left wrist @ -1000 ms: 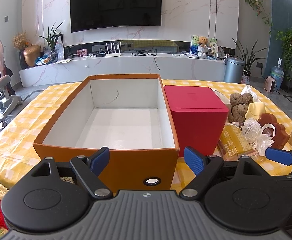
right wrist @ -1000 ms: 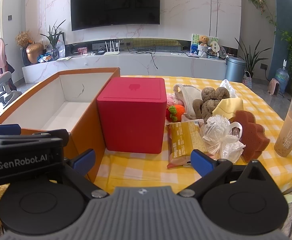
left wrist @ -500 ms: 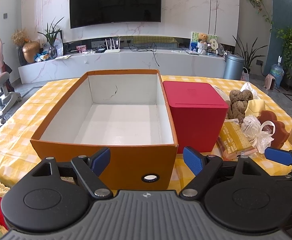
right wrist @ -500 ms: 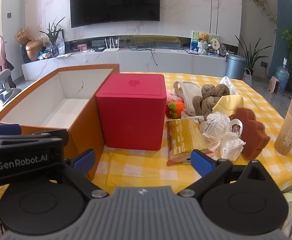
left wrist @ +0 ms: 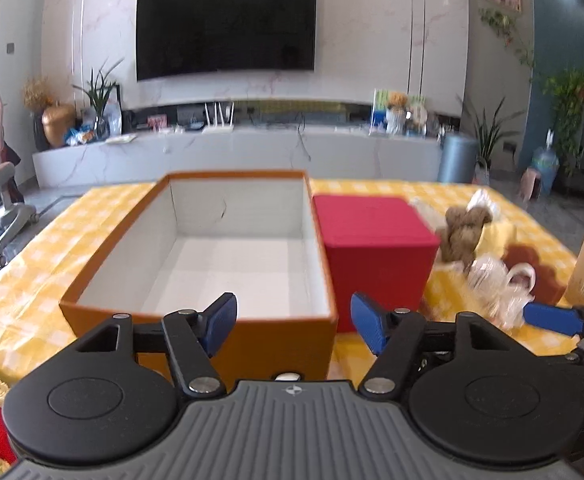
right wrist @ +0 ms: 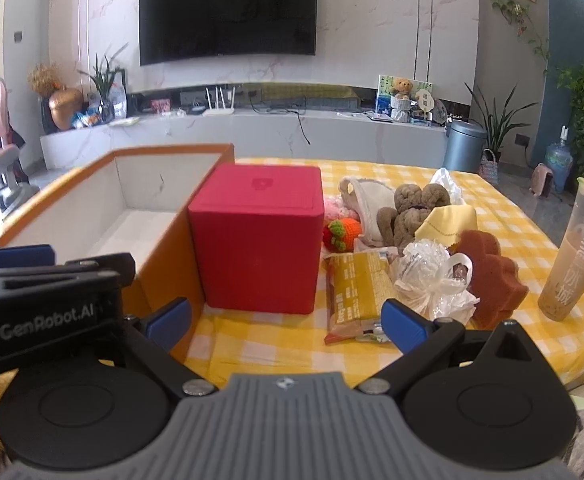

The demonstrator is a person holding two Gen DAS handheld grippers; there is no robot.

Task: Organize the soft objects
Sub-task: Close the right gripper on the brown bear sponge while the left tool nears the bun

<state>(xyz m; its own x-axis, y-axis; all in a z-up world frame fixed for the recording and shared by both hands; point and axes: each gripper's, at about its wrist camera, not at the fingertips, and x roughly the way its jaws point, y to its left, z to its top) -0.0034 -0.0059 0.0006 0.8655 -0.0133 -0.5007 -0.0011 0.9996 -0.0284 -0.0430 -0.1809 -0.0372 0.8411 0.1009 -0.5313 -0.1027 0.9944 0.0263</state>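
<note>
i hold the left gripper [left wrist: 293, 318] at the near edge of a table covered in yellow-and-white checked cloth [right wrist: 503, 216], its blue-padded jaws spread wide with nothing between them, hovering just in front of the near wall of the open orange cardboard box with a white interior [left wrist: 196, 332]. the box shows only its white floor and walls. a closed red cube-shaped box [right wrist: 258, 240] stands just to the right of it, close against the orange wall. my right gripper [right wrist: 286, 318] sits beside the left one, jaws likewise parted and gripping nothing, aimed at the strip of cloth in front of the red cube. the soft things lie in a loose heap to the right of the red cube: a small crocheted orange-and-red strawberry toy [right wrist: 341, 232] next to the cube, a white cloth pouch [right wrist: 365, 204] behind it, a brown knotted plush toy [right wrist: 409, 212], a folded pale yellow cloth [right wrist: 449, 222] leaning on the plush, and a brown flower-shaped sponge [right wrist: 491, 276] at the heap's right edge. nearer to me, a yellow-wrapped snack bar [right wrist: 357, 292] lies flat beside a crinkled clear plastic bag tied with a white ribbon [right wrist: 431, 280], which touches the sponge. a tall plastic cup of milk tea [right wrist: 575, 252] stands upright, apart, near the table's right edge. the left view is motion-blurred.
</note>
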